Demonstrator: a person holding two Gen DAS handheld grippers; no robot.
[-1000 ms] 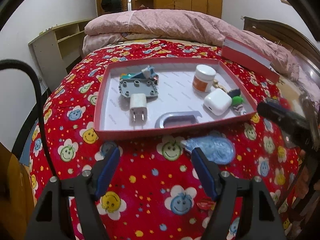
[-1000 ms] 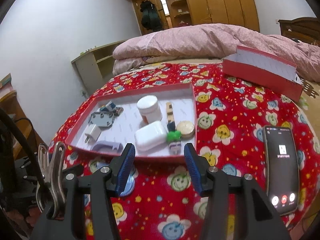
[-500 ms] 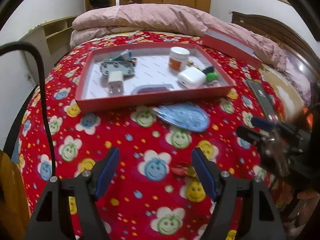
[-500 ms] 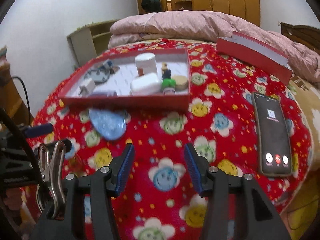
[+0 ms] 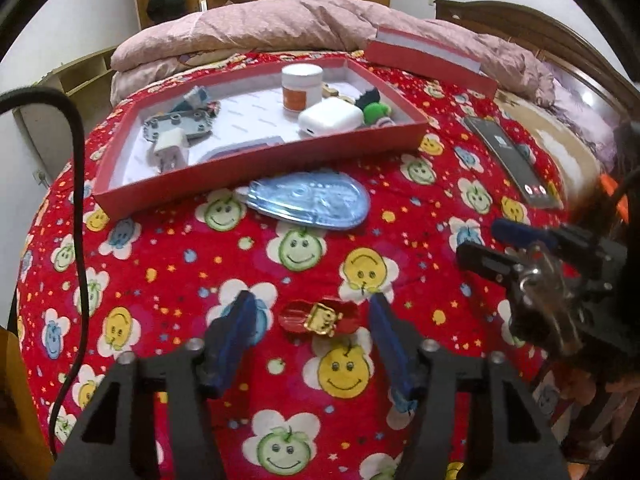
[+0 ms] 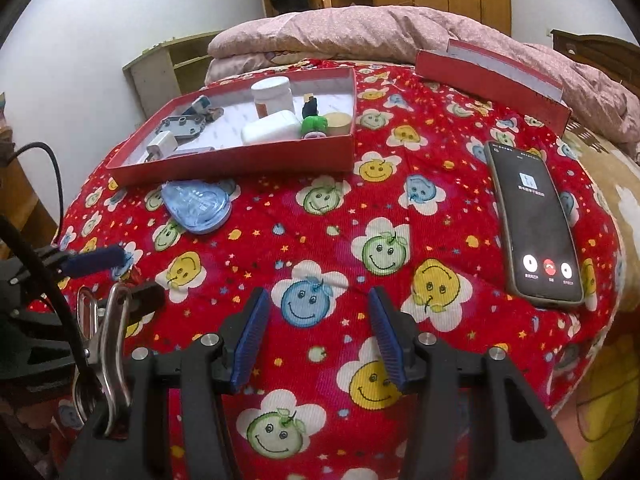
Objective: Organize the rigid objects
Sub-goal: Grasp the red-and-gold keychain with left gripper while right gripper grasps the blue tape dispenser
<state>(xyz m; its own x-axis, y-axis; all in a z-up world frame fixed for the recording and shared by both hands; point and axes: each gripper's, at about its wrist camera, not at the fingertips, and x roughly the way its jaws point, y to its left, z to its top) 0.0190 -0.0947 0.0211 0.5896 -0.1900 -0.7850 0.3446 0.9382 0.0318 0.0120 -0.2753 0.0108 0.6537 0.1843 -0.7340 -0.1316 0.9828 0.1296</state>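
Now closing in with the left gripper (image 5: 314,322) on the small red-and-gold clip (image 5: 319,317), lying flat on the red smiley bedspread (image 5: 296,248) between the blue pads, jaws just narrowed yet apart from it on both sides, nothing pinched so far. Best to sink straight down until the fingertips bracket the clip's long ends, then squeeze squarely on its hard shell, not on the soft cloth beneath, which would likely bunch up and tip the piece. Once gripped, lift clear before swinging toward the red tray (image 5: 256,168), well apart up the bed and already holding a white jar (image 5: 301,87) and a white case (image 5: 329,118). Worth steering over the blue oval holder (image 5: 310,200), just beside the tray's near wall. Right gripper (image 6: 316,334) half open, empty, hovering over bare cloth near the phone (image 6: 532,220).
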